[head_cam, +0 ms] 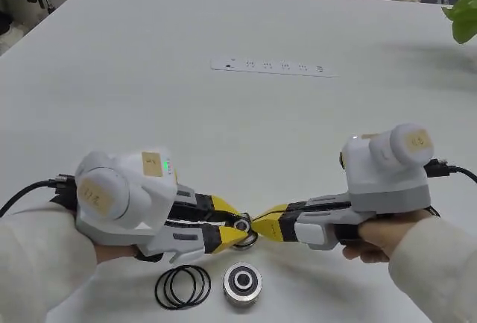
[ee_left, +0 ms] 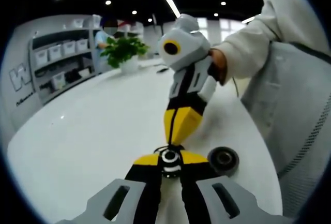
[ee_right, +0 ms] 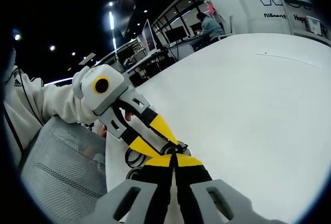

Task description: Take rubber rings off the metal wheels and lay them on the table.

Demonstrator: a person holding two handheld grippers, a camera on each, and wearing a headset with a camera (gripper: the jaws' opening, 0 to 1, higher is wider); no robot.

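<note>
A broad white table (head_cam: 149, 77) spreads before me, with shelves (ee_left: 57, 58) and a plant (ee_left: 123, 50) beyond and a power strip (head_cam: 272, 66) ahead. My left gripper (head_cam: 240, 227) clamps a metal wheel (ee_left: 169, 159). My right gripper (head_cam: 256, 224) pinches its rubber ring (ee_right: 181, 144). A second wheel (head_cam: 242, 283) and loose rings (head_cam: 182, 286) lie nearby.

A white table (head_cam: 149, 77) carries everything. A white power strip (head_cam: 272, 66) lies flat across its far middle. Near the front edge a few black rings (head_cam: 182, 286) lie in a loose overlapping heap, and a wheel (head_cam: 242, 283) lies on its side just beside them, to their right. A potted plant (ee_left: 124, 53) stands at the far right corner
</note>
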